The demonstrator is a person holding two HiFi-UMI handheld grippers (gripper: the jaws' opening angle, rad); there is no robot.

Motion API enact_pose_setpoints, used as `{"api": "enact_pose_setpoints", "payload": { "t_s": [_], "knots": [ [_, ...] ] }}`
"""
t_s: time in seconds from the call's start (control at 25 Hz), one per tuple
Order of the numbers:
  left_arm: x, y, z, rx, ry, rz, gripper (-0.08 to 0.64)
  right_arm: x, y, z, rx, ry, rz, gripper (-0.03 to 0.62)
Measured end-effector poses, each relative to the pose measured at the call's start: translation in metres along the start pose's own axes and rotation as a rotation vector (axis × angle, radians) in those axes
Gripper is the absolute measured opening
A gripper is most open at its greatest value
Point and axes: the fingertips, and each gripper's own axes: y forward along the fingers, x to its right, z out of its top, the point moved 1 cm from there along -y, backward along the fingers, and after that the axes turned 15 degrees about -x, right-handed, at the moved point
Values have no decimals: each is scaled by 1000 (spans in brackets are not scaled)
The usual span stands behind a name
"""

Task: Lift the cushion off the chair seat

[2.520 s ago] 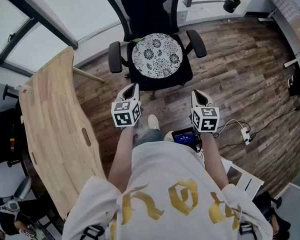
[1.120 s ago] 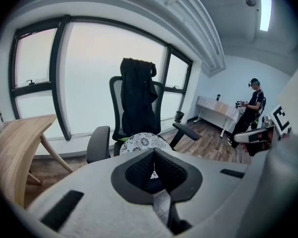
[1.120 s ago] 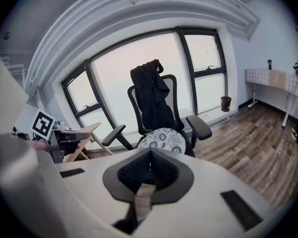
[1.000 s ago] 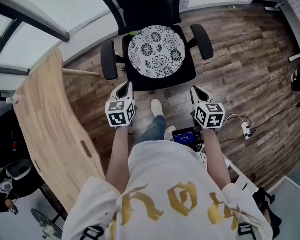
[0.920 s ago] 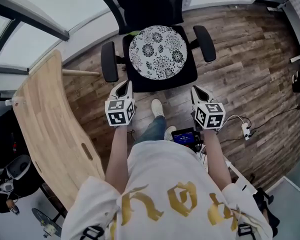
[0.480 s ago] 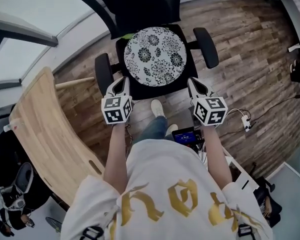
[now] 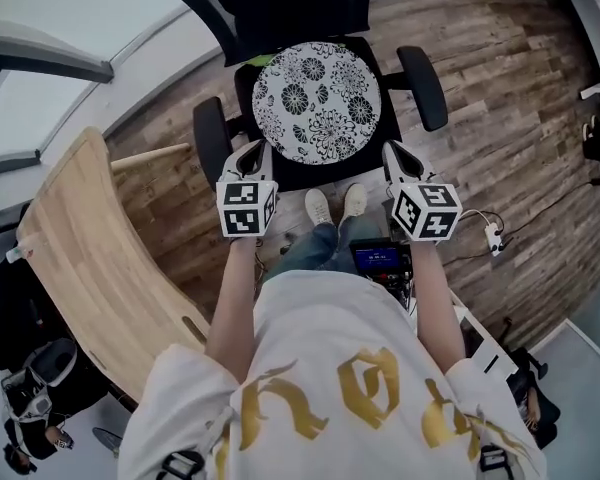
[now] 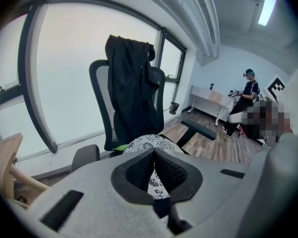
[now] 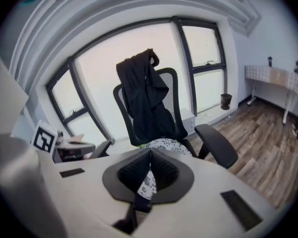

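A: Where is the cushion?
B: The round flowery cushion (image 7: pixel 317 103) lies in the middle of the black chair seat (image 7: pixel 320 175).
A: And the claws?
B: The left gripper (image 7: pixel 254 151) is by the seat's front left corner. The right gripper (image 7: pixel 392 152) is by its front right corner. Both are pinched closed, holding nothing.

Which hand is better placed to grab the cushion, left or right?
Left, narrowly. The left gripper points almost at the rim of the cushion; the right gripper sits slightly farther out. Both are shut and empty.
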Motion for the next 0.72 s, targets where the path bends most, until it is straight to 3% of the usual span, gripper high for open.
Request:
{"api": "enact_pose_setpoints", "payload": {
  "t_s": [0.08,0.28,0.56,0.72],
  "knots": [
    [0,-2,3,2,18,6,11,-3,-4,9,43,67,37,11],
    [2,-3,16,20,12,17,11,-3,-9,24,74,22,37,12],
    [-9,8,30,16,-23,25,11,21,-7,31,55,-28,-67,12],
    [-26,10,36,26,-83,38,11,37,-1,34,56,-47,-123,12]
  ]
}}
